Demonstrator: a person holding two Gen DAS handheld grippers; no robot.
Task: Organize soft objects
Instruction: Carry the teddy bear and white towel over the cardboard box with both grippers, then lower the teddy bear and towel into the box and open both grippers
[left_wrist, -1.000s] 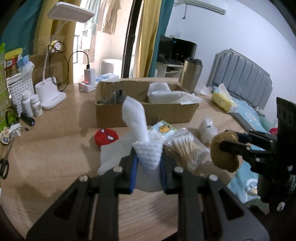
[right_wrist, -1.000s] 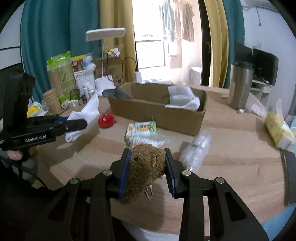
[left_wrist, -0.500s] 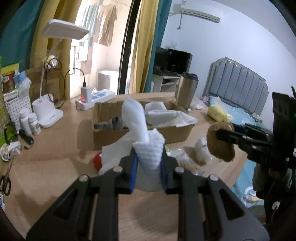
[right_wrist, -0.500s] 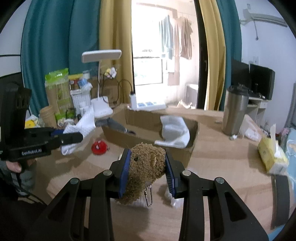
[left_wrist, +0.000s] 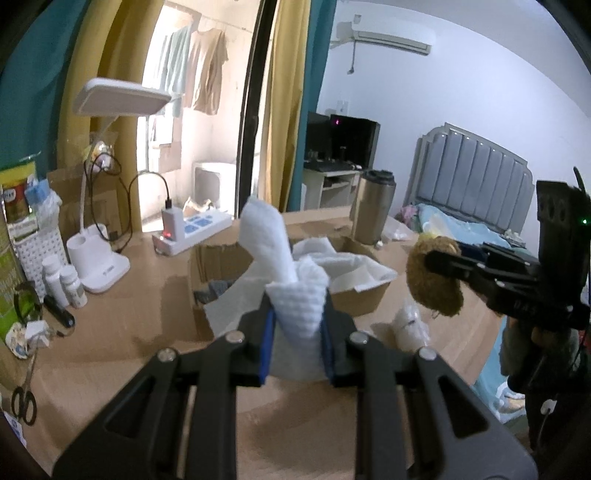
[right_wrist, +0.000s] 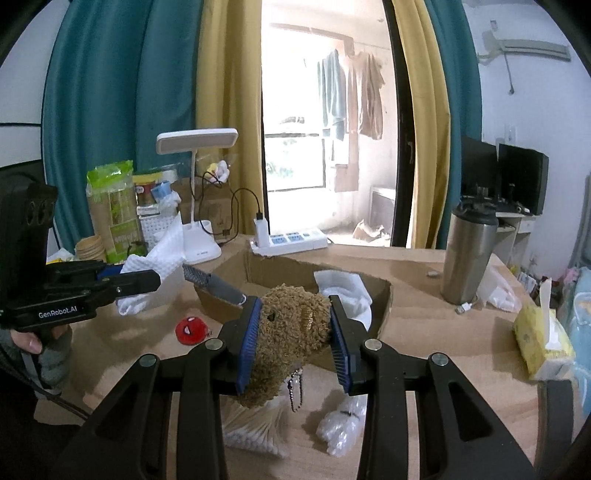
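My left gripper (left_wrist: 296, 317) is shut on a white textured cloth (left_wrist: 280, 266), held up above the wooden table (left_wrist: 110, 332). In the right wrist view that left gripper (right_wrist: 153, 280) shows at the left with the white cloth (right_wrist: 162, 254) hanging from it. My right gripper (right_wrist: 293, 332) is shut on a brown plush bear (right_wrist: 288, 332) with a keychain dangling below it. From the left wrist view the right gripper (left_wrist: 428, 260) carries the bear (left_wrist: 432, 280) at the right. An open cardboard box (right_wrist: 380, 299) behind holds white cloths (right_wrist: 343, 288) and a grey item (right_wrist: 218, 286).
A red Spider-Man plush (right_wrist: 190, 330) lies left of the box. Cotton swab packs (right_wrist: 255, 428) and a plastic bag (right_wrist: 343, 421) lie below the bear. A steel tumbler (right_wrist: 469, 254), tissue pack (right_wrist: 539, 336), desk lamp (right_wrist: 199, 236) and power strip (right_wrist: 291, 240) stand around.
Both grippers have risen with their loads: the table and box sit lower in both views, and more of the room behind shows.
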